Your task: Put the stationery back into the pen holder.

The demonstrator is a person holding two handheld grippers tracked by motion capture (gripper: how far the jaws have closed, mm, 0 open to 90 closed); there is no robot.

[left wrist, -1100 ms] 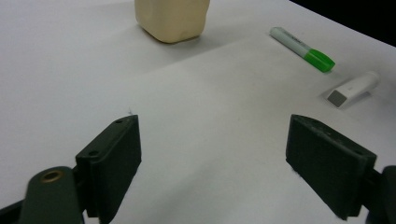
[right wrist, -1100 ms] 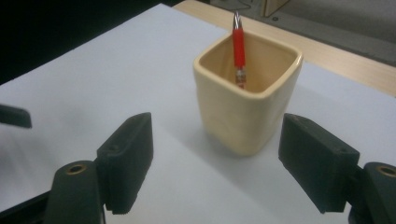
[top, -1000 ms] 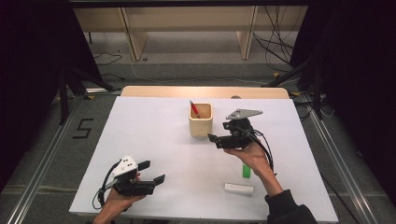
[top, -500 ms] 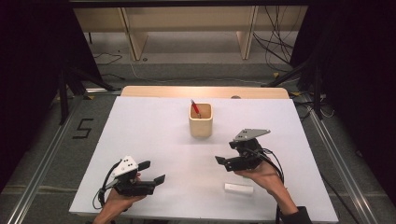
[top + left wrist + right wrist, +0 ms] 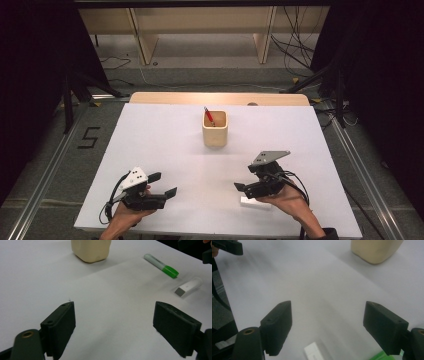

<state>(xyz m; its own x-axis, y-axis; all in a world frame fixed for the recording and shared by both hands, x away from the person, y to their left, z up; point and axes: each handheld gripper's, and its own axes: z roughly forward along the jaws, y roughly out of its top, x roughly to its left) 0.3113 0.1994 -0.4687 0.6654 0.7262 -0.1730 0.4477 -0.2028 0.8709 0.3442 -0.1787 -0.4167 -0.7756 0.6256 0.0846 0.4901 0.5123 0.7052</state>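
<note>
The right gripper point(image 5: 250, 189), jaws spread wide and empty, hovers just over the white eraser point(image 5: 314, 352) near the tabletop's point(image 5: 165, 140) front edge, toward its right corner, the green marker point(image 5: 162, 265) just beside. The eraser looks light, stiff and grippy; its long flat sides seem best to pinch. The left gripper point(image 5: 162, 185) rests released near the front left corner.

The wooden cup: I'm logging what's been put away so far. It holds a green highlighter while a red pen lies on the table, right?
Reversed. In the high view the wooden cup holds the red pen; the left gripper view shows the green highlighter lying on the table.
</note>
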